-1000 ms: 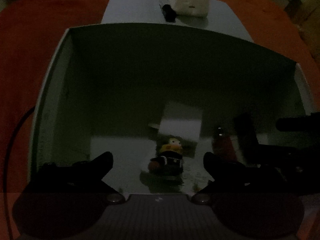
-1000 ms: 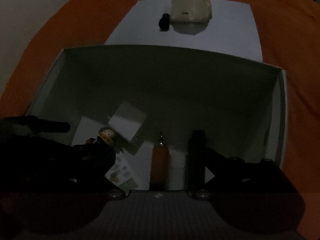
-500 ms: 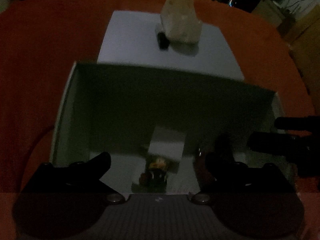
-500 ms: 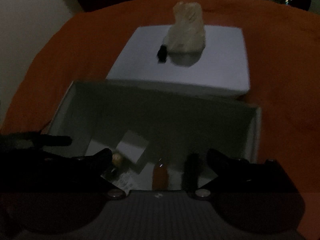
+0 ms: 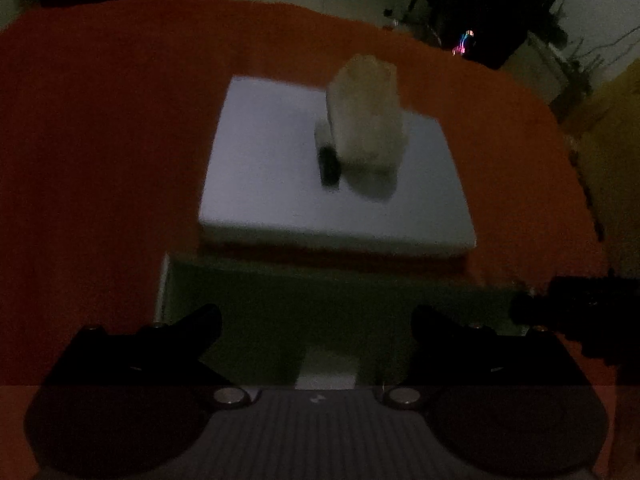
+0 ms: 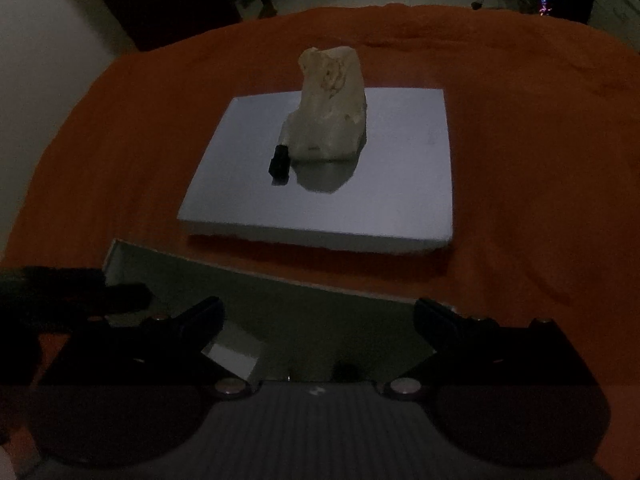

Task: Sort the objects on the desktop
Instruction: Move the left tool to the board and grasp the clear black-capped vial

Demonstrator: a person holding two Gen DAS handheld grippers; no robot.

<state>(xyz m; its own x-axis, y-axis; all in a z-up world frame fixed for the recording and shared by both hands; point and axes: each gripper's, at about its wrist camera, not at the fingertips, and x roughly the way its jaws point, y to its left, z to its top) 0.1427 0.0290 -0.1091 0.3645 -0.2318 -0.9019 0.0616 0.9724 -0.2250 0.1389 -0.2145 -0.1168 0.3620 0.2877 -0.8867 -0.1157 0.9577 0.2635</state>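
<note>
An open white box (image 5: 168,280) lies near me on the orange cloth; its far wall also shows in the right wrist view (image 6: 280,280). A white card (image 5: 328,368) lies inside it, seen too in the right wrist view (image 6: 236,356). Behind it the flat white lid (image 5: 280,200) (image 6: 380,200) carries a pale crumpled bag (image 5: 366,116) (image 6: 330,108) and a small black object (image 5: 329,164) (image 6: 279,162). My left gripper (image 5: 316,320) is open and empty over the box. My right gripper (image 6: 318,314) is open and empty over the box, to the right of the left one.
The orange cloth (image 6: 540,160) covers the table around the box and lid. Dark furniture and a lit device (image 5: 464,40) stand beyond the far edge. A pale wall (image 6: 36,60) lies at the left.
Both grippers have risen and pulled back from inside the box. The toy figure, bottle and dark stick on the box floor have dropped out of view.
</note>
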